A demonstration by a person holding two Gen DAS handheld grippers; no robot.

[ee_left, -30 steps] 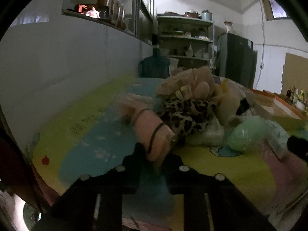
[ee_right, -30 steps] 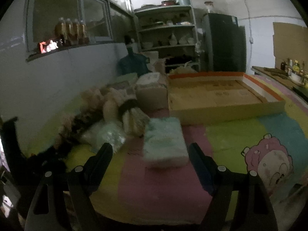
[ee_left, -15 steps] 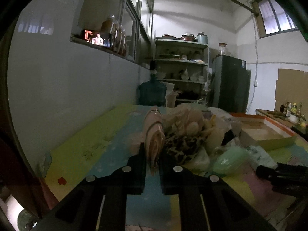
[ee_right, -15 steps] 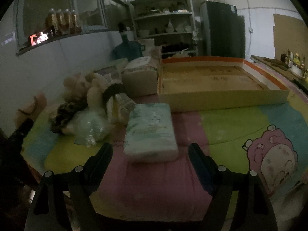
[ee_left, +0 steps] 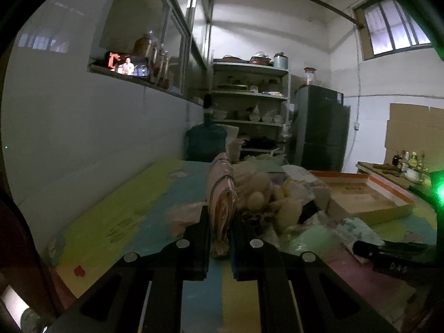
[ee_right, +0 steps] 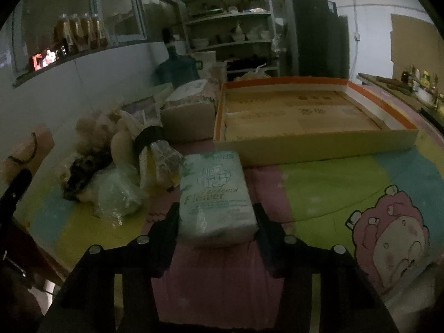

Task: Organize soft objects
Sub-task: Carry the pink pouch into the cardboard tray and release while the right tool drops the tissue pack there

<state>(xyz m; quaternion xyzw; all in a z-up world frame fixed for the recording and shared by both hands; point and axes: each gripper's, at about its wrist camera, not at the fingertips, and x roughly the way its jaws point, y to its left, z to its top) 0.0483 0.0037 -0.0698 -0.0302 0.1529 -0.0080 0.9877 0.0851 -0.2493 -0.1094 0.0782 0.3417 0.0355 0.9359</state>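
— While the left gripper (ee_left: 220,238) is clamped on the pink roll (ee_left: 222,194), where does that roll sit?
— Raised above the mat (ee_left: 133,213), left of the soft pile (ee_left: 266,199).
— And the right gripper (ee_right: 216,222)?
— Its jaws have just been closing; now they press both sides of the tissue pack (ee_right: 213,194), which lies on the mat before the cardboard tray (ee_right: 319,144)

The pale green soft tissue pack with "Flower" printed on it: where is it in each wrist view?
Left wrist: low right, the pale green tissue pack lies on the mat beside the soft pile, with the right claw's dark finger on it.
Right wrist: bottom centre, the tissue pack sits between the right claw fingers.
Shared landmark: the orange-rimmed cardboard tray.
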